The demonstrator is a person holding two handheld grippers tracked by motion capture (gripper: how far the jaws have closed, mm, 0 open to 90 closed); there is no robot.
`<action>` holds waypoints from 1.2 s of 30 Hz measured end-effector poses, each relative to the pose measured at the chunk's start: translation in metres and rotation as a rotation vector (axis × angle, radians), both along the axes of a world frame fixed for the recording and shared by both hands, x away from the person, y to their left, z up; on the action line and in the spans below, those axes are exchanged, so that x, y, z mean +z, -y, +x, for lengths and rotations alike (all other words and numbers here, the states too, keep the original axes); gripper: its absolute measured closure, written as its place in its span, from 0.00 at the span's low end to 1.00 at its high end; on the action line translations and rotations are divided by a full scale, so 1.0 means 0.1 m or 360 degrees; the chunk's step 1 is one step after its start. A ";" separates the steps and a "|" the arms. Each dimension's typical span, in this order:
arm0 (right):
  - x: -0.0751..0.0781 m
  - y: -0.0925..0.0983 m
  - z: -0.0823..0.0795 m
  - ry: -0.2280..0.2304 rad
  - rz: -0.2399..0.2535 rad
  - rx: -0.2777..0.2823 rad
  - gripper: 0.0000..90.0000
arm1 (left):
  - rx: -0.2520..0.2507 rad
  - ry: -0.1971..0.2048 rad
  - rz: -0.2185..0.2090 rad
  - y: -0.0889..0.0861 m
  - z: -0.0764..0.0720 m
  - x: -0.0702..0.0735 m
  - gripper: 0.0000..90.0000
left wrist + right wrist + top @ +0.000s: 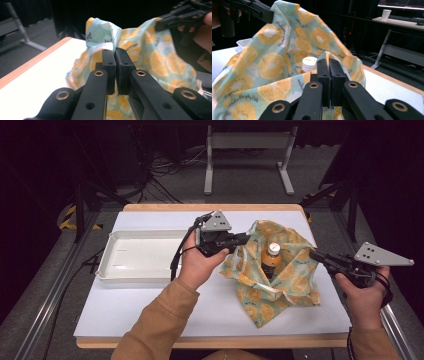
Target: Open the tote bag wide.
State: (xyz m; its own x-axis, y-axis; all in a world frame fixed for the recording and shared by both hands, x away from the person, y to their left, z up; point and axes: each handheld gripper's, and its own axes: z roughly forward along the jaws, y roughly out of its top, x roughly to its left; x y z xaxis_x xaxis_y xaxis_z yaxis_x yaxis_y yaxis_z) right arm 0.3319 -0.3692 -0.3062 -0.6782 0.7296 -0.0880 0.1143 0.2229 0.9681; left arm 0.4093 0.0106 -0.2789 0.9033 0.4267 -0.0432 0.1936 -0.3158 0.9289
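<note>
A light-blue cloth bag (280,287) printed with orange slices sits on the white table cover, right of centre. Inside it a brown bottle (272,254) with a white cap (309,63) stands upright. My left gripper (245,239) is shut on the bag's left rim (110,46) and holds it raised. Opposite it, my right gripper (314,255) is shut on the right rim (327,55). The mouth of the bag is spread between the two. The right gripper view also catches the left gripper (259,11) pinching the far rim.
A shallow white tray (112,270) lies on the left half of the table, close to my left hand. The wooden table edge (210,207) runs along the far side. A grey metal stand (247,142) is on the floor beyond.
</note>
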 end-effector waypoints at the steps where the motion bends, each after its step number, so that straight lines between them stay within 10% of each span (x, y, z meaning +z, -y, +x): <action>1: 0.00 0.00 0.00 0.0000 0.0000 0.0000 0.98 | 0.0000 0.0000 0.0000 0.00 0.00 0.00 0.97; 36: -0.30 0.30 0.06 -0.0140 0.0019 -0.0164 0.97 | 0.0163 -0.0183 0.0089 -0.26 0.28 -0.52 0.96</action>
State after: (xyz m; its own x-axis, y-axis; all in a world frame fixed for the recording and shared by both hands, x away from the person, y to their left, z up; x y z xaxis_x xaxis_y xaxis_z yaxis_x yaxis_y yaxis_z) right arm 0.3384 -0.3991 -0.3362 -0.6042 0.7965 -0.0222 0.2205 0.1939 0.9559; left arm 0.4375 0.0369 -0.3307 0.8455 0.5209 -0.1176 0.3317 -0.3396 0.8801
